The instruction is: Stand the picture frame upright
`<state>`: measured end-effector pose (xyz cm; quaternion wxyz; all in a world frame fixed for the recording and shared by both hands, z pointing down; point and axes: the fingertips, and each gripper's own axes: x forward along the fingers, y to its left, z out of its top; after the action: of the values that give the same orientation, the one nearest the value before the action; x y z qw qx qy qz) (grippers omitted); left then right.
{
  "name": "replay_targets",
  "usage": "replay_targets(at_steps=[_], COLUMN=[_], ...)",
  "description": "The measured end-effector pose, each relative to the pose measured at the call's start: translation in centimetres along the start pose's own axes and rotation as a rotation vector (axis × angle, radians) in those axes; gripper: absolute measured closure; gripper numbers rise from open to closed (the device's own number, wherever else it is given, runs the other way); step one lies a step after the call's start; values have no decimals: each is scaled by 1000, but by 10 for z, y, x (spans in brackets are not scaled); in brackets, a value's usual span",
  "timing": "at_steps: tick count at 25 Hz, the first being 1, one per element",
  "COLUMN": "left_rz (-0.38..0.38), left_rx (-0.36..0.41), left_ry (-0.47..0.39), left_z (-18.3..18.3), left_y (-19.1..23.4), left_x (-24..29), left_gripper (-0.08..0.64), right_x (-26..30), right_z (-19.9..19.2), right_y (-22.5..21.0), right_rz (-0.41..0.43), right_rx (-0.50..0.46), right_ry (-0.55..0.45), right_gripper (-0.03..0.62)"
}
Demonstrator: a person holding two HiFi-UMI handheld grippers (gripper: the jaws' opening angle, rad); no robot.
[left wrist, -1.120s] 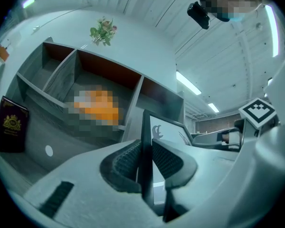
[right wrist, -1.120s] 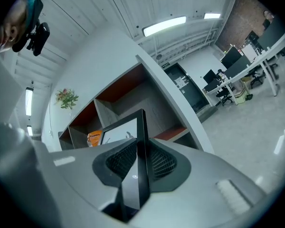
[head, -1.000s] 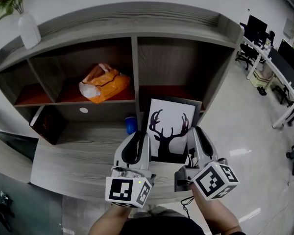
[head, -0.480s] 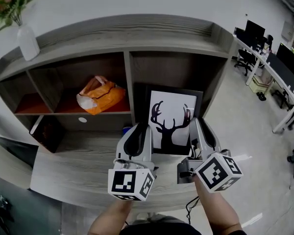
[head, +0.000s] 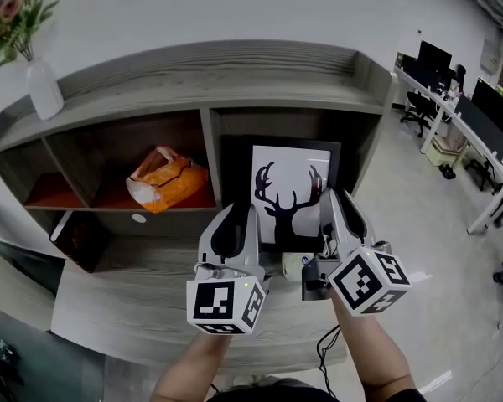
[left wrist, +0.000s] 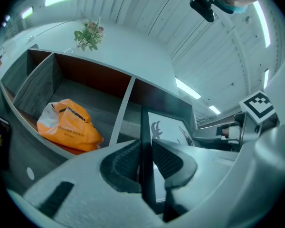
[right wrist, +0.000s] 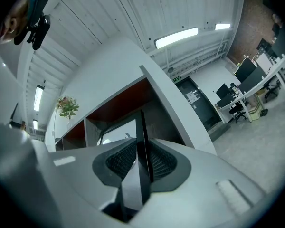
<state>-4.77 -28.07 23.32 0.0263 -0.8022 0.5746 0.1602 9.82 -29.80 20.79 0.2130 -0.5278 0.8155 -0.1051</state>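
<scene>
Orange bag [head: 169,178] in middle cubby [head: 121,141]; picture frame [head: 289,195] before right cubby [head: 362,145].

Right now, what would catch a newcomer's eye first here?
The black-framed picture of a black deer silhouette stands out, held up before the grey wooden shelf unit, its side edges clamped by the left gripper and the right gripper. Next come the crumpled orange plastic bag in the middle compartment and the white vase of flowers on the shelf top, left.
</scene>
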Motion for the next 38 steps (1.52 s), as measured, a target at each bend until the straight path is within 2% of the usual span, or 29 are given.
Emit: replay_targets(at_steps=[11,19,27,38], left_rz=[48,83,114,178], left_rx=[75,172,164,200], left_ry=[-12,-27,1,26], left_z=[5,14,6,-8], left_y=[3,1,11,15], left_x=[24,37,50,58], left_gripper=[497,499,500,502], right_x=[26,41,57,68], right_z=[10,16,16,4], right_y=[-6,-11,-11,-19], right_rz=[15,10,14,-32], right_rx=[-51,-55,-122,-197], right_ry=[-27,-51,-54,-54], right_gripper=[525,522,522,515])
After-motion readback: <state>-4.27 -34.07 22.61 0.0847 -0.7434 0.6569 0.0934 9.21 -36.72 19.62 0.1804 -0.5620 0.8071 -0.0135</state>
